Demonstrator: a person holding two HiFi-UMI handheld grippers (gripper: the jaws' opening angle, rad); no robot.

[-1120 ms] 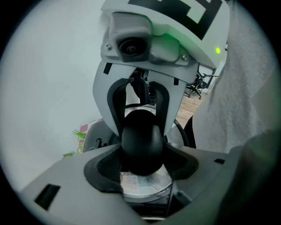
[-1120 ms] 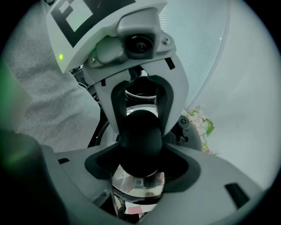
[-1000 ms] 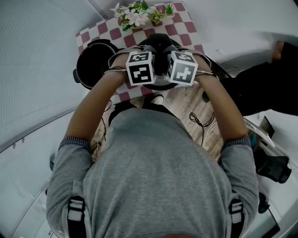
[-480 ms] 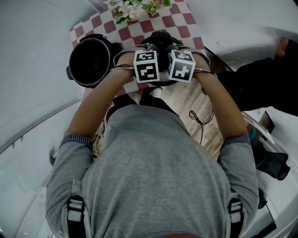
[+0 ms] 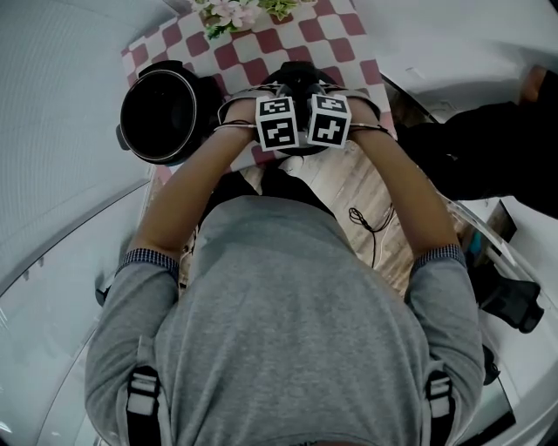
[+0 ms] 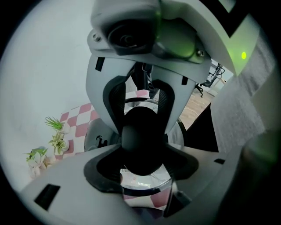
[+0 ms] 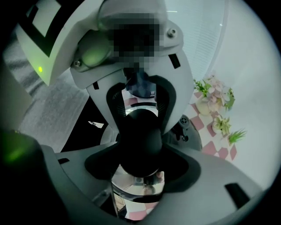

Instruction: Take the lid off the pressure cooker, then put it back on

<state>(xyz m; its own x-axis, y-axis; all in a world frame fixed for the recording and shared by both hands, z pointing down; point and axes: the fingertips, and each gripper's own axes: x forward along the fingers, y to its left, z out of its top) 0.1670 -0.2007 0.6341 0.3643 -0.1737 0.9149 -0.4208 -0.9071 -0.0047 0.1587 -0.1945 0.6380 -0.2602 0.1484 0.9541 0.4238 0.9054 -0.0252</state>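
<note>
Closest in, the left forearm (image 5: 185, 199) and right forearm (image 5: 408, 193) converge so that the two marker cubes sit side by side, almost touching. Below them the left gripper (image 6: 142, 154) and the right gripper (image 7: 140, 154) face each other, and both are clamped on the same round black knob (image 6: 141, 143), each pair of jaws cupping it from an opposite side. The lid (image 6: 142, 182) hangs under that knob with its shiny dome showing beneath, so it is off the pot and sits over the near edge of the checked cloth (image 5: 344, 43). Whether it rests on the cloth or hovers just above it cannot be told. Further off, to the left in the head view, the pressure cooker (image 5: 127, 131) stands open and dark inside, apart from the lid, and the flowers (image 5: 228, 12) stand at the far end. The weak point, in my judgement, is the shared hold: a smooth ball pinched from two sides can turn in the pads, and if one hand leads the other the lid could swing or tip. The lid also looks close to the table's near edge — let go there, it might overhang and slide off. Brought over the pot off-centre or tilted, it would likely catch on the rim rather than seat.
</note>
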